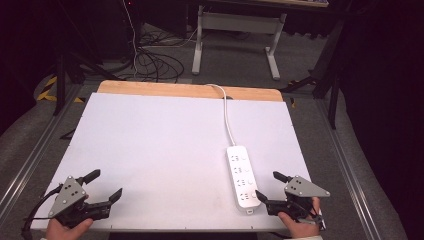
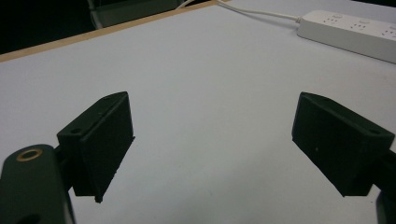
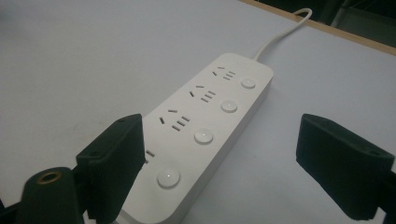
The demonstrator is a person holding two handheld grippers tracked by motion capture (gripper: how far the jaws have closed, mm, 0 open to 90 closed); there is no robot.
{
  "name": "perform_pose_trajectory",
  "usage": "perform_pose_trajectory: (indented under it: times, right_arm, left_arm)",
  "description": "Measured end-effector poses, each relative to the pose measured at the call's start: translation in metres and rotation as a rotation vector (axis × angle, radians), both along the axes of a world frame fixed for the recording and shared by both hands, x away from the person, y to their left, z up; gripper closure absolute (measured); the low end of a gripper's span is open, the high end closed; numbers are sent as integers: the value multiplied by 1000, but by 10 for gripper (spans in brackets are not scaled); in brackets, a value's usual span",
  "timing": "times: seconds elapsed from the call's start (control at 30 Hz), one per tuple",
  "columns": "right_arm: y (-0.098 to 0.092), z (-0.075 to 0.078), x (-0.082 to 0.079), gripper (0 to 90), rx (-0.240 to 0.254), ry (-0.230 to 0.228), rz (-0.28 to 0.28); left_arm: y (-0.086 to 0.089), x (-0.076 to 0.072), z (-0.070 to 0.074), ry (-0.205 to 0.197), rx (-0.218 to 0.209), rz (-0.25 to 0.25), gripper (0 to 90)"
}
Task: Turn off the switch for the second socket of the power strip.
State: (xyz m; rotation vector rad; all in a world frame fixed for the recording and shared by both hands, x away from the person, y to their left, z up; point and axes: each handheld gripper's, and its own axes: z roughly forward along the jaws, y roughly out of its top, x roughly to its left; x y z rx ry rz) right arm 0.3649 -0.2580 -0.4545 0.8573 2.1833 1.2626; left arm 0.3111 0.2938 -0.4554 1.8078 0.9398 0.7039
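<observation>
A white power strip (image 1: pixel 242 182) with several sockets and round buttons lies on the white table top (image 1: pixel 165 145), right of centre, its cable (image 1: pixel 227 117) running to the far edge. My right gripper (image 1: pixel 267 186) stands open at the strip's near end, just to its right. In the right gripper view the strip (image 3: pixel 205 126) reaches between the gripper (image 3: pixel 233 163)'s spread jaws, untouched. My left gripper (image 1: pixel 107 185) is open at the near left corner with nothing between its fingers. The left gripper view has the gripper (image 2: pixel 212 144) over bare table and the strip (image 2: pixel 348 30) far off.
A wooden strip (image 1: pixel 190 91) borders the table's far edge. Beyond it, on the floor, are tangled cables (image 1: pixel 155 62) and a white desk frame (image 1: pixel 235 35). Metal rails (image 1: pixel 30 160) run along both sides of the table.
</observation>
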Motion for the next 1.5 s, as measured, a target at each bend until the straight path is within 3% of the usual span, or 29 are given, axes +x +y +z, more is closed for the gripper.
perform_pose_trajectory:
  times: [0.3, 0.63, 0.83, 1.0, 1.1, 1.23, 1.3, 1.5]
  right_arm:
    - [1, -2, 1, 160, -1, 4, -2]
    - [1, -2, 2, 175, 13, 9, -11]
    - [1, 0, 1, 195, 6, -2, -30]
    - [2, 2, 1, 225, -6, -3, -33]
    - [4, 10, 3, 283, 0, -10, -26]
    - [4, 16, 6, 286, -9, 0, -31]
    - [4, 17, 8, 341, -13, 3, -29]
    - [6, 26, 15, 352, -18, 7, -44]
  left_arm:
    - [1, -2, 2, -21, 26, 21, 138]
    - [3, -3, 4, -4, -15, 11, 144]
    - [0, -3, 3, -23, 20, 15, 144]
    - [0, -3, 3, -22, 18, 18, 144]
    - [0, -3, 3, -22, 27, 23, 146]
    - [0, -3, 3, -17, 27, 20, 155]
    - [-1, -3, 3, -12, 22, 20, 155]
    - [0, -3, 3, -14, 30, 22, 156]
